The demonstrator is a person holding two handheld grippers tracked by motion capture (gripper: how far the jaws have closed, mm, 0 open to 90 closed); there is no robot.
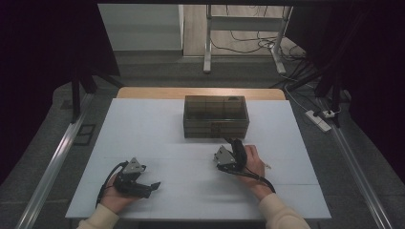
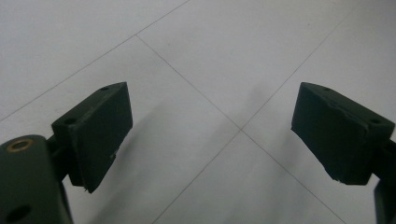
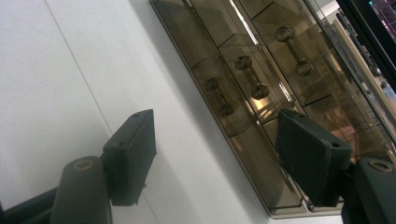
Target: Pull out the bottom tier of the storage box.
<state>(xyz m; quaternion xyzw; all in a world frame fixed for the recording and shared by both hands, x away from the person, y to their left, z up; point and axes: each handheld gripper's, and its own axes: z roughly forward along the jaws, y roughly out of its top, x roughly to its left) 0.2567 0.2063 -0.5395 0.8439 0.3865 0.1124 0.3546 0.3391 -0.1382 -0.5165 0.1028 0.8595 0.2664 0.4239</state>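
**Reaching for the drawer box**

The right gripper (image 1: pixel 235 144) points at the smoked drawer box (image 1: pixel 216 117) in the table's middle, jaws apart, nothing between. The left gripper (image 1: pixel 154 185) rests open. Next, I think, it must line up on one handle (image 3: pixel 251 77)

I was working in a lab: dark curtains (image 1: pixel 43 71) flanked the white table (image 1: pixel 143 129), with cables (image 1: pixel 248 45) and a power strip (image 1: pixel 319 120) beyond it.
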